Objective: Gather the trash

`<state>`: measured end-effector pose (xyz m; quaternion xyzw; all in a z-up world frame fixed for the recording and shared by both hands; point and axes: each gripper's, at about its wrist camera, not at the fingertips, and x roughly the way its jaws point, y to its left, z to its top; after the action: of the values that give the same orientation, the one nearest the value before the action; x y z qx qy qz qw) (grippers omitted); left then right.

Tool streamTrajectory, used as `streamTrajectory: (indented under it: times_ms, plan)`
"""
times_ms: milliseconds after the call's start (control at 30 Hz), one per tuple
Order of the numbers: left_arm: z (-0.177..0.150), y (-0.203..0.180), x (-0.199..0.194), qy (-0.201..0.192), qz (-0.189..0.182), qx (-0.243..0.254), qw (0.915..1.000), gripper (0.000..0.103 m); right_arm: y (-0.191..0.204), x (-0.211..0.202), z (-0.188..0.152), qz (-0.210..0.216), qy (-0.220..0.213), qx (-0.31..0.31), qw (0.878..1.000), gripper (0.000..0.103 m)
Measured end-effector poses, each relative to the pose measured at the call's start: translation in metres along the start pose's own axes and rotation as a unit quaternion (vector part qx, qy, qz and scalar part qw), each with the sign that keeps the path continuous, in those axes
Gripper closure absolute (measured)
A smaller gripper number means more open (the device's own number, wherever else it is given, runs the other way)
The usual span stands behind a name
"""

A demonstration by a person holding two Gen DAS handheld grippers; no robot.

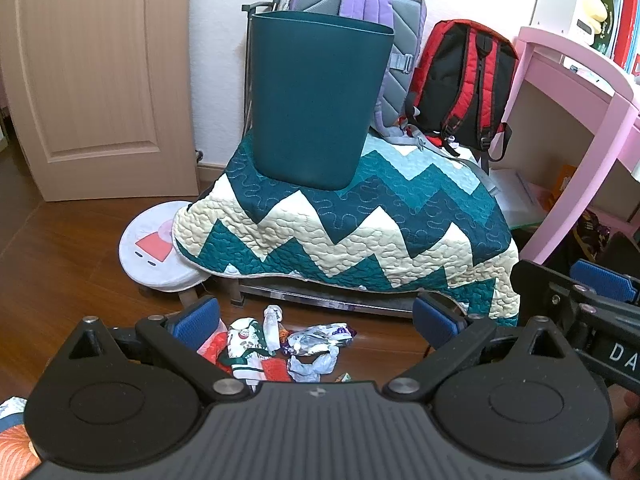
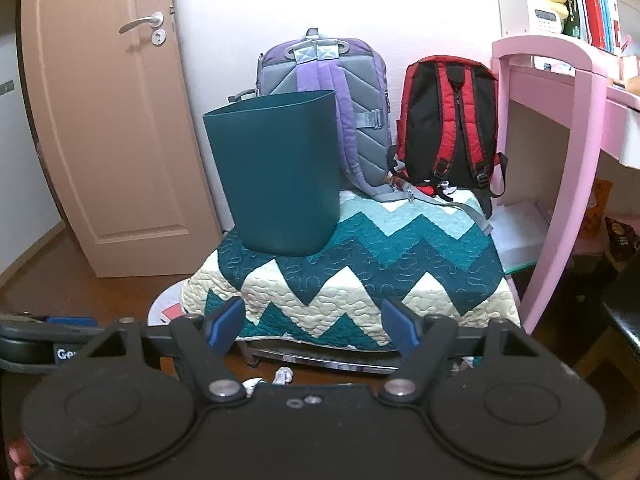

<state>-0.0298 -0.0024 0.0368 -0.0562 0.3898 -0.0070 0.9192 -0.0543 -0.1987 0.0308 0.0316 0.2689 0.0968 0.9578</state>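
Both grippers, left [image 1: 316, 320] and right [image 2: 312, 322], hang open and empty; wrappers [image 1: 280, 348] low centre, bin [image 1: 316, 100] up top for dropping.

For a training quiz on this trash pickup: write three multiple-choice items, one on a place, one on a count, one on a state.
1. The teal bin stands: A on the quilt, B on the floor, C on the pink desk.
2. Backpacks behind it: A one, B two, C three.
3. The left hand-held gripper is: A shut on a wrapper, B open, C out of view.

Key: A, its base rests on the zigzag quilt; B, purple backpack and red backpack; B, blue pads apart above the crumpled wrappers.
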Motion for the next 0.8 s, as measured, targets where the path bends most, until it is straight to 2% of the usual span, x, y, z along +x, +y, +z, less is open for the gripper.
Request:
streamTrajectory:
  times_ms: [400, 600, 800]
  plan:
    - [0.006, 0.004, 0.026, 0.007, 0.002, -0.001, 1.0000, 0.000, 0.001, 0.028, 0.003, 0.011, 0.026, -0.007, 1.000, 0.027]
    - [0.017, 0.015, 0.056, 0.022, 0.005, -0.009, 0.9997, 0.000, -0.007, 0.061, 0.005, 0.012, 0.049, -0.004, 0.999, 0.027]
    - [0.036, 0.041, 0.098, 0.029, 0.025, -0.024, 0.9990, 0.000, -0.033, 0.105, 0.005, -0.005, 0.072, 0.014, 0.997, 0.027]
